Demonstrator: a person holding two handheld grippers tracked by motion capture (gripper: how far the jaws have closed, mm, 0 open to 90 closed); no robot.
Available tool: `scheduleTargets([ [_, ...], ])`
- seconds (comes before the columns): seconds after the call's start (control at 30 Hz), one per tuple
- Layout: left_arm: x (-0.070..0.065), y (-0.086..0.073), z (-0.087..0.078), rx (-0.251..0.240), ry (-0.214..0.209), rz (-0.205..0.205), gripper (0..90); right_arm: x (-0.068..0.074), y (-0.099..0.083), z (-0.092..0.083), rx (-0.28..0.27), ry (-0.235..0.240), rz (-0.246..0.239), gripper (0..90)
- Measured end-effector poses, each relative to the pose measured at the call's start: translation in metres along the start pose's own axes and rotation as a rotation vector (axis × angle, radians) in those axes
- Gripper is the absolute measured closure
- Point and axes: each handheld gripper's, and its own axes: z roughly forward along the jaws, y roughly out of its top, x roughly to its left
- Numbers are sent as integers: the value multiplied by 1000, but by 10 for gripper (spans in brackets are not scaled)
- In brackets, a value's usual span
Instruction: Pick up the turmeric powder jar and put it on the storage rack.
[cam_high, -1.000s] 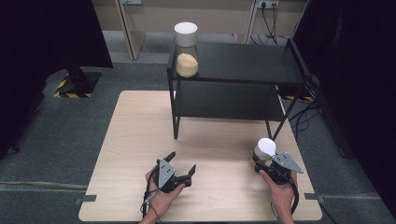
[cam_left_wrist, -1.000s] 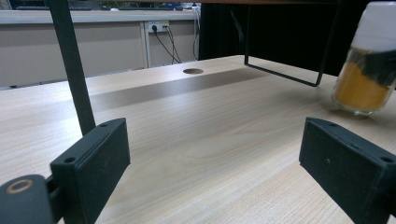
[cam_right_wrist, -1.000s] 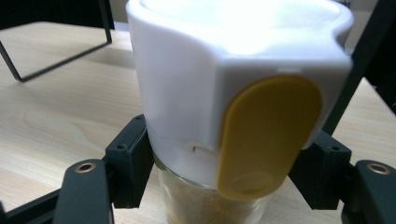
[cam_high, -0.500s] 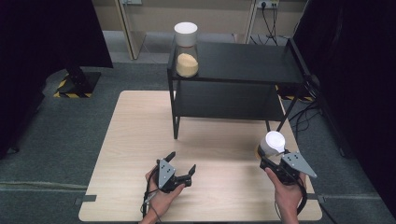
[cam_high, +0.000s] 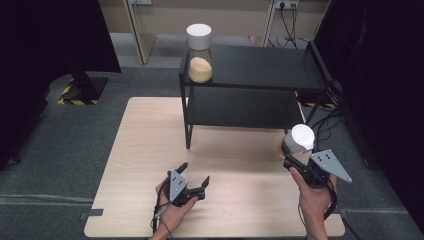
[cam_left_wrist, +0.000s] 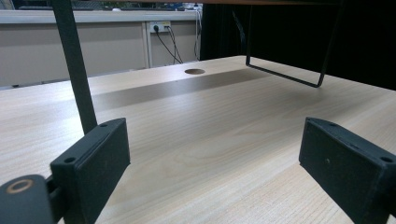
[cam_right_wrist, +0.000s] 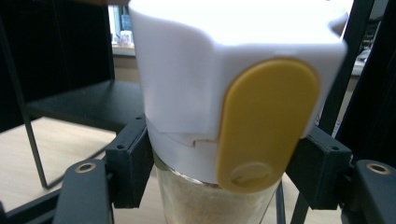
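My right gripper (cam_high: 295, 156) is shut on a glass jar (cam_high: 296, 141) of yellowish grain with a white lid, held above the table's right side near the shelf's front right leg. In the right gripper view the jar (cam_right_wrist: 224, 116) sits between both pads, its lid bearing a yellow oval flap. A second jar (cam_high: 199, 54) of the same kind stands on the top left corner of the black shelf (cam_high: 260, 65). My left gripper (cam_high: 195, 175) rests low on the table near the front edge, open with nothing in it; its pads (cam_left_wrist: 93, 163) stand wide apart over bare wood.
The black two-tier shelf stands at the table's (cam_high: 150, 150) far side, its front left leg (cam_left_wrist: 74, 65) just ahead of my left gripper. A cable hole (cam_left_wrist: 194, 71) is in the tabletop. Dark curtains flank both sides.
My right gripper has lifted the jar off the table and carried it upward and slightly right. The left gripper has stayed where it was.
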Motion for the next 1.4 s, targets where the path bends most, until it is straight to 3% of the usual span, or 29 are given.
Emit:
scheduleTargets([
  [0.47, 0, 0, 0, 1, 1, -2, 83, 1, 36, 6, -64, -16, 9, 308],
  [1.4, 0, 0, 0, 2, -1, -1, 85, -1, 107, 28, -128, -43, 15, 308],
])
